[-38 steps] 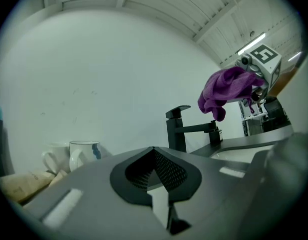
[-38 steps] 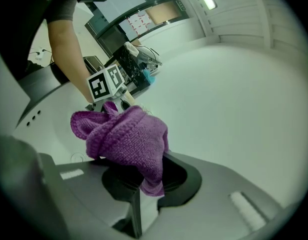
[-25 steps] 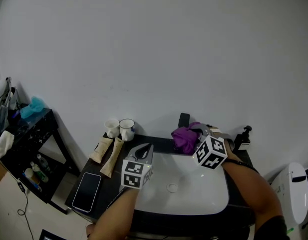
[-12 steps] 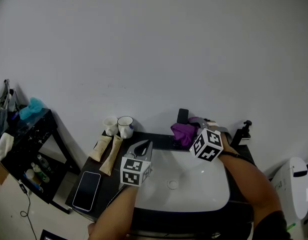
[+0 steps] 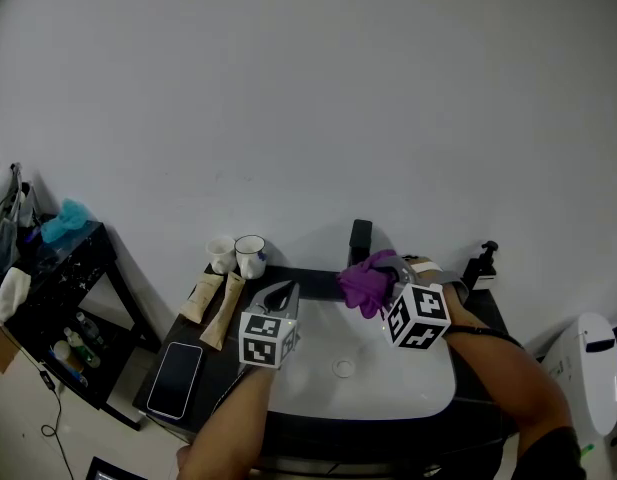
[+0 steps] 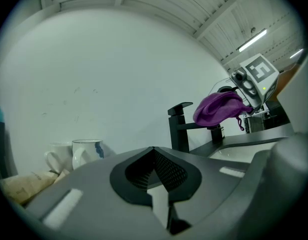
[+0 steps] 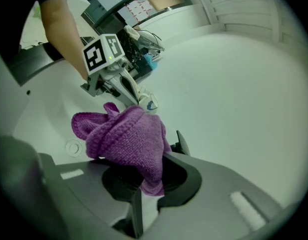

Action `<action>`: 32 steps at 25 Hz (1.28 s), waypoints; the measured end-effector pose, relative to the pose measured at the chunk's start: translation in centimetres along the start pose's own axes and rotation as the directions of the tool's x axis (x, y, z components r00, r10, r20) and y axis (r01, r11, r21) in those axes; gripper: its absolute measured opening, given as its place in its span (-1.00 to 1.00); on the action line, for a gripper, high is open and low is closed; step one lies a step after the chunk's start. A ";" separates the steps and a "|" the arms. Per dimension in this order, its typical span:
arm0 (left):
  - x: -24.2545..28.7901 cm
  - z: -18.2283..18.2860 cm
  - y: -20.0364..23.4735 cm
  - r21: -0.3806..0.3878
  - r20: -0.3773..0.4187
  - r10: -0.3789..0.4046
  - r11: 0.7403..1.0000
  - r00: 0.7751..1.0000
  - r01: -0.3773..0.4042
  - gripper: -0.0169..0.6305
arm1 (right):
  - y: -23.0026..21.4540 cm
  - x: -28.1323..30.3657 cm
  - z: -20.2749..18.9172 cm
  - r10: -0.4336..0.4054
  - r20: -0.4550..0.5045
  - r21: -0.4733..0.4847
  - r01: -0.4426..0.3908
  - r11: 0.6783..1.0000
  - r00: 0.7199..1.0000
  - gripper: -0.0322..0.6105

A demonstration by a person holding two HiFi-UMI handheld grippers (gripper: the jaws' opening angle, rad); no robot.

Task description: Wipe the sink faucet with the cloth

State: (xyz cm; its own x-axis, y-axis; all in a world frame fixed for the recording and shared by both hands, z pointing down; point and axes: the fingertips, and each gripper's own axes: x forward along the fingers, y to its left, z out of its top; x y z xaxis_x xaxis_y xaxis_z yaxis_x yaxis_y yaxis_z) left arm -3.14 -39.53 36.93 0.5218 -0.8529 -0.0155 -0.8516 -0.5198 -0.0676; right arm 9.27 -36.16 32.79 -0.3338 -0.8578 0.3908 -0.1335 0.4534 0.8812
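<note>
Now our right gripper pinches the cloth at the faucet, wiping seemingly underway; our left gripper sits closed, empty.

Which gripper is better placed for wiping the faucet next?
Right. The right gripper has its fingers shut on the purple cloth, already up against the black faucet. The left gripper is shut, empty, and further from the faucet.

Two white mugs stand beyond the left gripper, to its left; two beige tubes lie nearer. A dark phone lies farther left.
</note>
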 end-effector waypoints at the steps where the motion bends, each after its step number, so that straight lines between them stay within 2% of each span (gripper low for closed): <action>1: 0.0 0.0 0.0 0.001 -0.002 0.000 1.000 1.000 0.000 -0.90 | 0.3 -0.5 0.2 0.000 0.005 -0.005 0.000 1.000 1.000 -0.71; 6: -0.1 -0.2 -0.3 0.020 -0.015 -0.006 1.000 1.000 0.006 -0.90 | 2.2 -2.9 1.1 0.011 0.036 -0.004 -0.011 1.000 0.999 -0.71; 10: -0.2 -0.5 -0.5 0.020 -0.027 -0.013 1.000 1.000 0.014 -0.90 | 4.9 -4.5 1.2 0.050 0.056 -0.001 -0.050 0.999 0.997 -0.71; 13: -0.5 -0.3 -0.6 0.020 -0.025 -0.019 1.000 1.000 0.019 -0.90 | 7.4 -4.3 0.6 0.062 0.050 -0.018 -0.061 0.998 0.997 -0.71; 15: -0.5 -0.3 -0.6 0.021 -0.026 -0.020 1.000 0.999 0.021 -0.90 | 8.3 -3.2 -0.3 0.061 0.040 0.004 -0.061 0.998 0.997 -0.71; 19: -0.3 -0.4 -0.8 0.020 -0.027 -0.022 1.000 0.999 0.023 -0.90 | 7.1 -0.1 -2.2 -0.046 0.029 0.027 0.046 0.999 0.998 -0.71; 24: 0.1 -0.1 -0.7 0.021 -0.017 -0.028 0.999 0.999 0.029 -0.90 | 4.5 3.6 -3.8 -0.163 0.012 0.102 0.160 0.982 0.987 -0.70; 32: 0.4 0.1 -1.6 0.025 -0.005 -0.065 0.998 0.998 0.065 -0.90 | 1.7 6.6 -4.2 -0.270 -0.001 0.181 0.266 0.947 0.963 -0.70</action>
State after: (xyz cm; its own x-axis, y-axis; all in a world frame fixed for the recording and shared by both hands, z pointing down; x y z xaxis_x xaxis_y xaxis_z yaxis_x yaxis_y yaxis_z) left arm -1.54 -38.99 36.95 0.5761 -0.8173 -0.0064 -0.8141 -0.5731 -0.0932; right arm 10.75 -42.03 37.97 -0.2848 -0.9485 0.1386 -0.3841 0.2454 0.8901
